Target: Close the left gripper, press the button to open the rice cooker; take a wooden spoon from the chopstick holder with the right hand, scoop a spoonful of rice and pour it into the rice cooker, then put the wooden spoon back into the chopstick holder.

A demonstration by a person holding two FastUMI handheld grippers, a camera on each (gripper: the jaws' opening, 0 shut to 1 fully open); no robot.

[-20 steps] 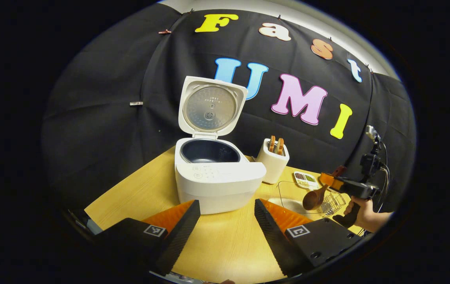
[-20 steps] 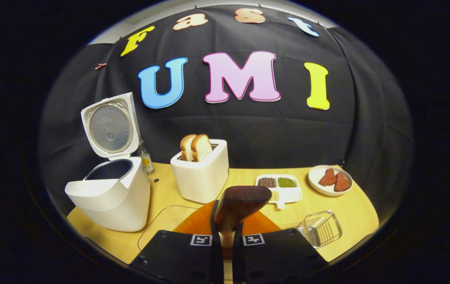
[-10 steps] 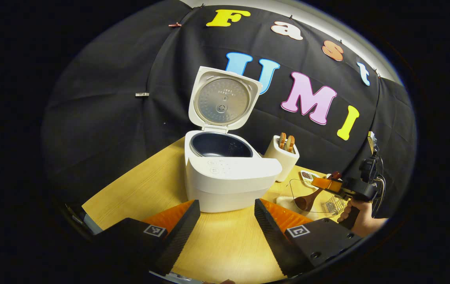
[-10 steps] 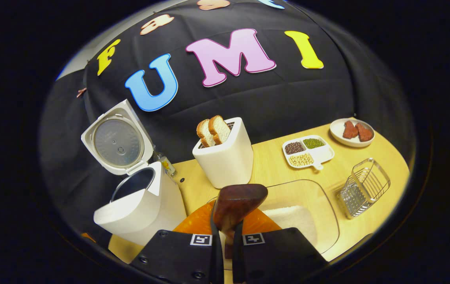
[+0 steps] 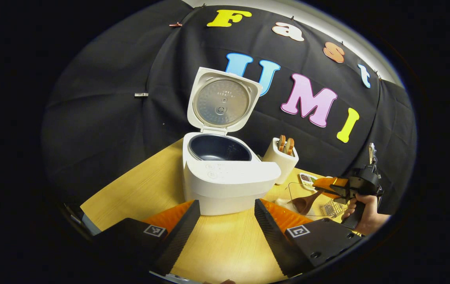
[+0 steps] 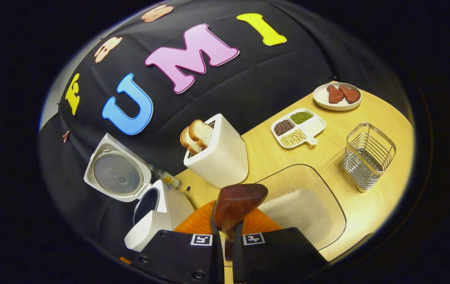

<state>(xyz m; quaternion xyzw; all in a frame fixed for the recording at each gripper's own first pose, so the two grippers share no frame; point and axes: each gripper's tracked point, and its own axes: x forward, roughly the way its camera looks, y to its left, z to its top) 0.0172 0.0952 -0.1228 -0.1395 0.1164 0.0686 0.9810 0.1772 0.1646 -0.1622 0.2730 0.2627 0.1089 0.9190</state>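
Rice cooker [image 5: 225, 181] lid upright, pot mouth open; toaster [image 5: 284, 159] just beside it

A white toaster [image 6: 219, 159] holding bread slices [image 6: 196, 135], a divided bean dish [image 6: 298, 126], and a plate [image 6: 337, 104].

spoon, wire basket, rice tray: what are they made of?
Spoon: dark wood, smooth with a slight sheen; brown, grain not resolved.
Basket: bright metal wire, probably steel or chromed; it shines.
Tray: clear, thin dark rim; glass or plastic, cannot tell. The table shows through it.
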